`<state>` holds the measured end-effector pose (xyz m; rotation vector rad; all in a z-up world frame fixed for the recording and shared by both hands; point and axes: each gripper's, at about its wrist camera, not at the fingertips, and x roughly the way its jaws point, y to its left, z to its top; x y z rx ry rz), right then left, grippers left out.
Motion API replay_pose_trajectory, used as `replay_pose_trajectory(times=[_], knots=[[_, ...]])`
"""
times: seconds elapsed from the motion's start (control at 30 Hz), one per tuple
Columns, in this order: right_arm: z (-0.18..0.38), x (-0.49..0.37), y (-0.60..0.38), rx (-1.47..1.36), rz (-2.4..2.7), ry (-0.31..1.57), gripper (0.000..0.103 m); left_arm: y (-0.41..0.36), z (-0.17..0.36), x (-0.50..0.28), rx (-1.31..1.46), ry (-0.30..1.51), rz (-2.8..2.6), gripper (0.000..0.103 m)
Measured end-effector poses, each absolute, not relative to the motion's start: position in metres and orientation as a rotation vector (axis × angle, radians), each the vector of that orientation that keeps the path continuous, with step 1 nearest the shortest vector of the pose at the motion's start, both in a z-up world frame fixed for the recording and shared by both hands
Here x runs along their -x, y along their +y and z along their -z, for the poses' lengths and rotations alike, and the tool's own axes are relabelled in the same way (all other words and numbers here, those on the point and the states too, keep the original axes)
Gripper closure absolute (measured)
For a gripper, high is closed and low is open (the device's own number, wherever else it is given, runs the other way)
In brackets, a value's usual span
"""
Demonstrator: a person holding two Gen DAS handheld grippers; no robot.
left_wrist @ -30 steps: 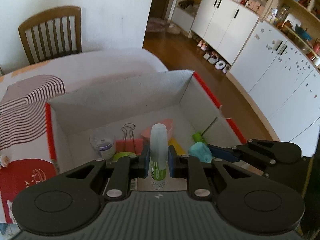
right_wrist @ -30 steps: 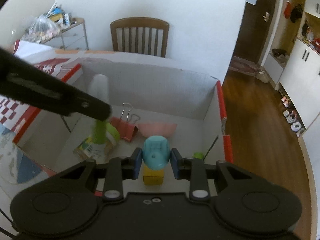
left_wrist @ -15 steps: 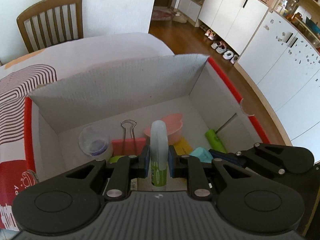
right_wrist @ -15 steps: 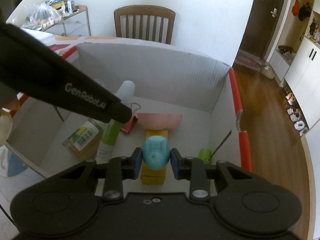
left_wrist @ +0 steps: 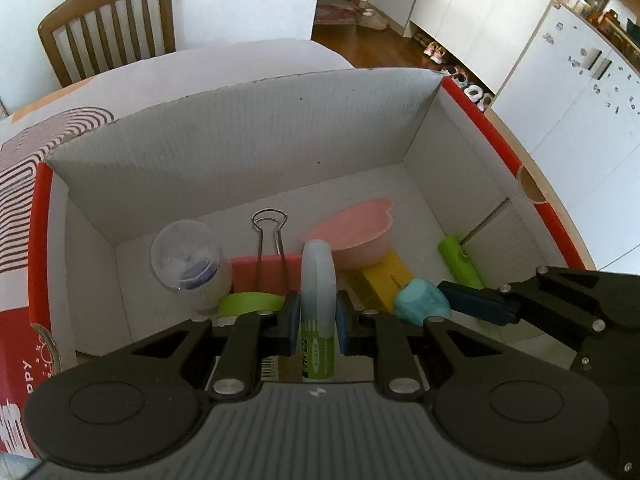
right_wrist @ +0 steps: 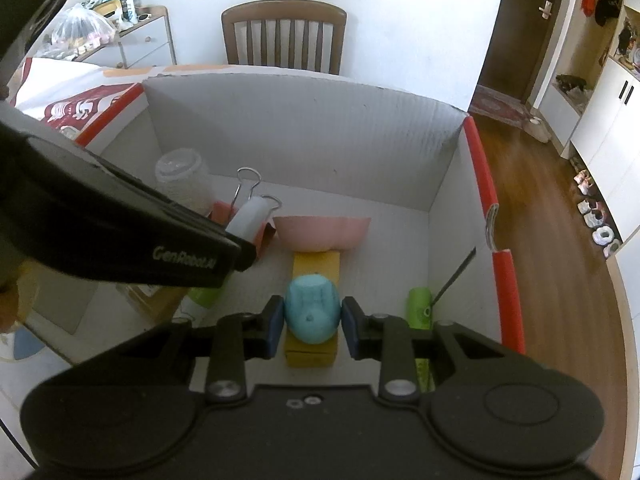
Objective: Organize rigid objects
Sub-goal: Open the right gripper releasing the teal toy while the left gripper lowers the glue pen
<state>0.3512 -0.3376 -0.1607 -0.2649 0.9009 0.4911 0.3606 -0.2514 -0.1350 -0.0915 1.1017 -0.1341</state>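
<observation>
Lowering both loads into the cardboard box [left_wrist: 248, 152], the left hand-held gripper [left_wrist: 318, 322] stays clamped on the glue stick [left_wrist: 318, 300] while the right hand-held gripper [right_wrist: 313, 320], jaws opening around the teal toy [right_wrist: 312, 308], should release only just above the yellow block [right_wrist: 316, 266].

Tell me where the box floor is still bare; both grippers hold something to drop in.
Bare floor lies along the box's back wall, behind the binder clip and pink bowl, and between that bowl and the green screwdriver. The near left, around the clear-capped bottle and green tape roll, is crowded.
</observation>
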Motion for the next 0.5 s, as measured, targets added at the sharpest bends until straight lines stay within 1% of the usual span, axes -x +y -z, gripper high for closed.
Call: replay_pose_trajectory(times=[0.23, 0.4, 0.5], knots=[[0.161, -0.356, -0.340, 0.241, -0.485, 0.928, 0.064, -0.254, 0.136, -0.357, 0.103, 1.093, 0.129, 0.085], [0.158, -0.351, -0.343, 0.227, -0.482, 0.916, 0.048, -0.254, 0.132, -0.349, 0.088, 1.074, 0.118, 0.085], [0.154, -0.347, -0.344, 0.227, -0.486, 0.900, 0.046, -0.253, 0.125, -0.343, 0.086, 1.059, 0.113, 0.085]])
